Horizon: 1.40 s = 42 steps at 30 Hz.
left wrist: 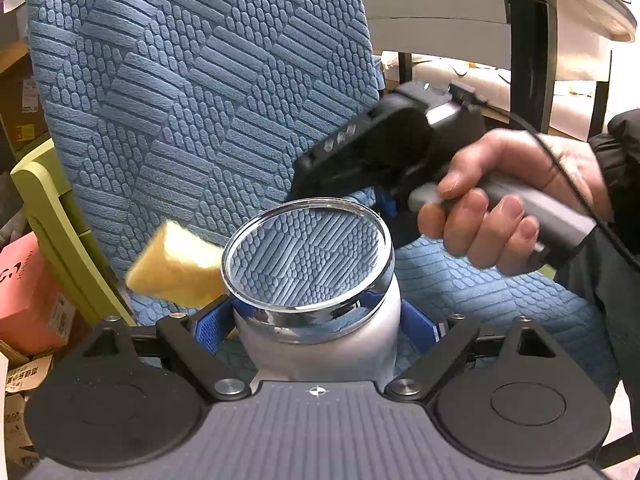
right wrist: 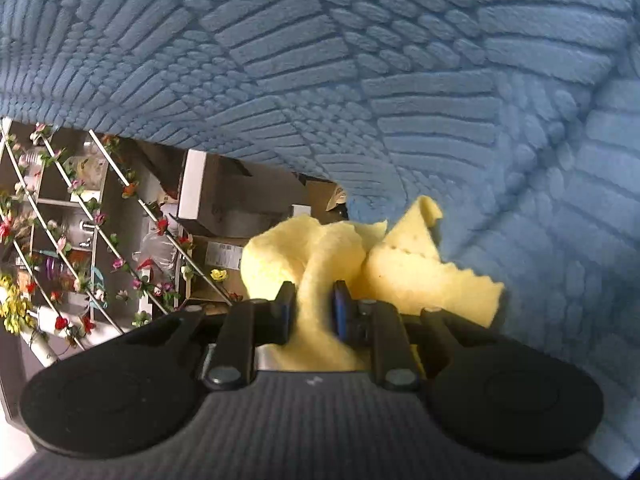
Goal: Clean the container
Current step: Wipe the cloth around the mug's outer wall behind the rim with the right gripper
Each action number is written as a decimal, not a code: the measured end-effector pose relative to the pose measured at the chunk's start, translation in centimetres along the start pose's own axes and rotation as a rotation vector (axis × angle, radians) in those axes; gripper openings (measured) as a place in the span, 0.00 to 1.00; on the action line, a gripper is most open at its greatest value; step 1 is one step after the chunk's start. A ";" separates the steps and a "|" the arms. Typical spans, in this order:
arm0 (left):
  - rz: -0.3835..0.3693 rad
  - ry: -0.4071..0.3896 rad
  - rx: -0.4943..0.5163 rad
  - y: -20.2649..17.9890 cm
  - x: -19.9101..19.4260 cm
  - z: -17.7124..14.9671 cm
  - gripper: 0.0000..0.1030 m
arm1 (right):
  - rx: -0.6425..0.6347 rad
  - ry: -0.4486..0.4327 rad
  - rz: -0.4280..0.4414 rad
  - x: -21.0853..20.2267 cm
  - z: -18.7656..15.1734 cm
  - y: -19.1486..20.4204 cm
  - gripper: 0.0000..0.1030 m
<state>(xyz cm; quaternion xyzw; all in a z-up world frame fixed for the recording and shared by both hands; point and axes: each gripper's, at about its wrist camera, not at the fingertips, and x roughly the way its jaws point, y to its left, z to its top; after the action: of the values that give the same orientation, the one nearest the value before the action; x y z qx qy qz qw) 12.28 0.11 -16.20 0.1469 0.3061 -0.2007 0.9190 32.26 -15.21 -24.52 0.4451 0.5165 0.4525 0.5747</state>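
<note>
My left gripper (left wrist: 316,320) is shut on a white container (left wrist: 320,344) with a chrome collar and a clear round lid (left wrist: 306,256), held upright over a blue chair. My right gripper (right wrist: 312,304) is shut on a crumpled yellow cloth (right wrist: 400,264). In the left wrist view the right gripper's body (left wrist: 384,152) hovers just behind the container's rim, held by a hand (left wrist: 500,208). The yellow cloth (left wrist: 176,264) shows to the left of the lid, beside it. The right gripper's fingertips are hidden in that view.
A blue textured chair back (left wrist: 200,80) and seat (left wrist: 480,280) fill the background. A green frame (left wrist: 48,216) and a pink box (left wrist: 28,292) stand at the left. A white table (left wrist: 520,8) is behind. A flower-covered trellis (right wrist: 80,240) and boxes (right wrist: 216,196) show in the right wrist view.
</note>
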 end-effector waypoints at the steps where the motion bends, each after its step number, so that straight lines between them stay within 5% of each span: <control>1: 0.001 -0.001 -0.001 0.0 0.0 0.0 0.88 | -0.002 -0.004 0.031 -0.2 -0.1 0.4 0.21; 4: 0.004 -0.002 -0.002 0.0 0.0 0.0 0.88 | -0.023 -0.015 0.081 -0.9 -0.2 0.8 0.22; 9: 0.013 0.003 -0.023 0.0 0.2 0.3 0.88 | 0.020 -0.025 -0.016 -1.4 -0.4 -0.9 0.21; 14: 0.019 0.004 -0.035 0.0 0.2 0.4 0.88 | 0.010 -0.037 0.064 -2.2 -0.7 0.0 0.21; 20: 0.026 0.005 -0.037 -0.1 0.2 0.4 0.88 | 0.047 -0.065 -0.032 -3.1 -1.3 -1.3 0.21; 25: 0.022 0.002 -0.034 -0.3 0.2 0.4 0.88 | 0.072 -0.119 0.018 -4.4 -2.5 -0.4 0.21; 32: 0.034 0.004 -0.039 -1.1 0.2 0.3 0.88 | 0.161 -0.247 -0.076 -7.0 -5.5 -1.5 0.21; 37: 0.050 0.002 -0.051 -1.5 0.2 0.3 0.88 | 0.168 -0.310 -0.024 -8.6 -7.5 -0.2 0.20; 42: 0.058 0.002 -0.057 -1.6 0.0 0.2 0.88 | 0.196 -0.365 -0.204 -9.3 -10.3 -1.1 0.20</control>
<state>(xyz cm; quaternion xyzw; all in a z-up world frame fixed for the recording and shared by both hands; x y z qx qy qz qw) 11.67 -1.33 -16.32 0.1295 0.3081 -0.1649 0.9280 21.55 -24.13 -24.53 0.5185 0.4879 0.2519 0.6555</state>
